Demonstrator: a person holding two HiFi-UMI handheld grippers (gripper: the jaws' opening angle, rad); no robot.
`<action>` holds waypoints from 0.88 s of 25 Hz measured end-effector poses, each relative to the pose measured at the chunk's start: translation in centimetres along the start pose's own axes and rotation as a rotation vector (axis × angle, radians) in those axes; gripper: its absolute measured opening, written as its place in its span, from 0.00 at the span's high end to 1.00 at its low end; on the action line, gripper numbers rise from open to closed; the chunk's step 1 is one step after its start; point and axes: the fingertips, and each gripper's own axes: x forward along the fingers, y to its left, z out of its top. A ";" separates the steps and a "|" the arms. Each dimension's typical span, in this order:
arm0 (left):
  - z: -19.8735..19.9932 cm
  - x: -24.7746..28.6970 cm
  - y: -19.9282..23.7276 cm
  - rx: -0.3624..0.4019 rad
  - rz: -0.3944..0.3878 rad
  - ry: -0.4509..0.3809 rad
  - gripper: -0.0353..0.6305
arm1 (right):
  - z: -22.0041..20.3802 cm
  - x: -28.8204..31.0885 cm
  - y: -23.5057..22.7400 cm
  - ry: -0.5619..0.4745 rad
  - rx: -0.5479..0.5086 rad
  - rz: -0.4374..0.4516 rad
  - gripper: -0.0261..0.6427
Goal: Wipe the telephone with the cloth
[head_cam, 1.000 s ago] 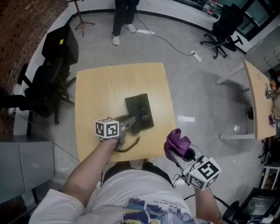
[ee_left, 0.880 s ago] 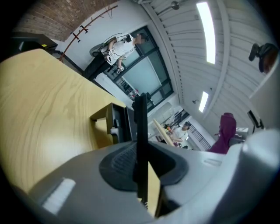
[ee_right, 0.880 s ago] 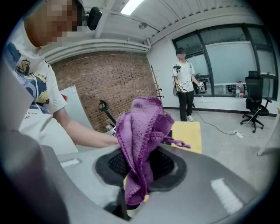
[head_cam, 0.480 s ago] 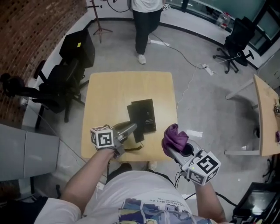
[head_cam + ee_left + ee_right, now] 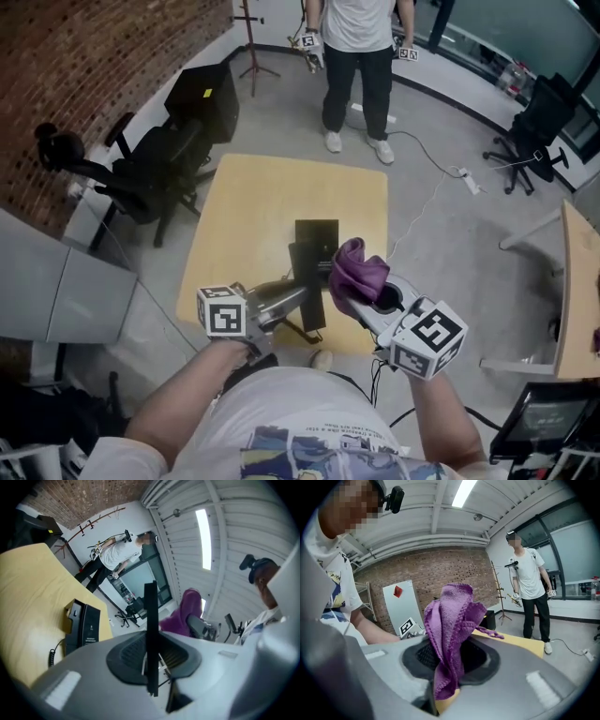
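Observation:
The black telephone [image 5: 317, 236] lies on the yellow table [image 5: 253, 216], near its front right; in the left gripper view the telephone [image 5: 83, 626] shows its handset along the left side. My left gripper [image 5: 296, 300] is shut on a thin black flat panel [image 5: 307, 286] that overlaps the phone's near end. That panel [image 5: 151, 634] shows edge-on between the jaws. My right gripper [image 5: 360, 298] is shut on a bunched purple cloth [image 5: 354, 266], held just right of the panel and above the table's front edge. The cloth [image 5: 451, 620] stands up out of the jaws.
A person [image 5: 361, 56] stands beyond the table's far edge with grippers in hand. Black office chairs [image 5: 155, 164] crowd the left side, and a grey cabinet [image 5: 56, 291] stands nearer. Another table [image 5: 577, 281] is at the right, with a power strip [image 5: 466, 180] on the floor.
My right gripper has carried the cloth left, from off the table's front right corner to beside the panel. The left gripper keeps its hold. The standing person has come fully into view.

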 end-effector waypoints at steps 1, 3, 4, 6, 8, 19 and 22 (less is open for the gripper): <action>-0.2 0.2 -0.5 0.001 0.000 -0.001 0.83 | 0.6 0.3 0.1 -0.007 -0.010 0.016 0.83; -0.7 0.4 -1.1 0.006 -0.005 -0.004 0.83 | 1.8 0.9 0.3 -0.022 -0.032 0.042 0.83; -1.0 0.5 -1.4 0.006 -0.010 -0.005 0.83 | 2.4 1.2 0.4 -0.031 -0.042 0.052 0.83; -1.4 0.8 -1.8 -0.003 -0.014 -0.007 0.83 | 3.5 1.7 0.5 -0.049 -0.063 0.064 0.83; -1.8 1.0 -2.3 -0.014 -0.019 -0.009 0.83 | 4.4 1.9 0.3 -0.061 -0.081 0.069 0.83; -0.5 1.4 -3.1 -0.041 -0.028 -0.067 0.83 | 1.4 0.7 0.9 -0.025 -0.047 0.101 0.83; 0.1 1.3 -3.2 -0.042 -0.034 -0.079 0.83 | -0.1 -0.1 1.4 -0.008 -0.027 0.094 0.83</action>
